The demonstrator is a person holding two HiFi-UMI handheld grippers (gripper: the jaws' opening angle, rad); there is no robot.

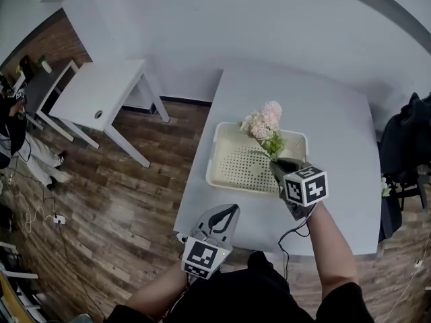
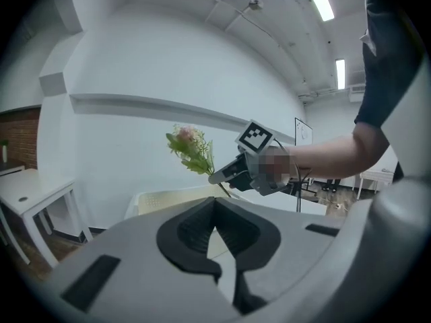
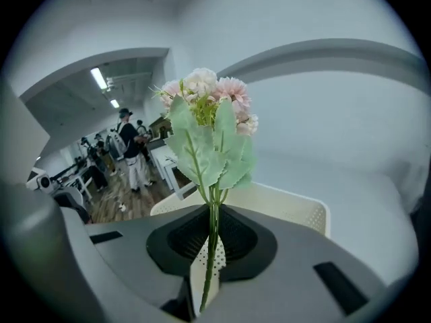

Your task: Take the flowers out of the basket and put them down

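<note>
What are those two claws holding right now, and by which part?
The right gripper pinches the flowers by their green stems, below the leaves. The left gripper holds nothing.

walls: white (image 1: 236, 25) | floor: dark wood planks (image 1: 114, 200) | furniture: white side table (image 1: 101, 93) left | light: ceiling strips (image 2: 323, 5)

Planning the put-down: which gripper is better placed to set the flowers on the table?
Right. The right gripper holds the flowers above the basket; the left gripper is shut, empty.
</note>
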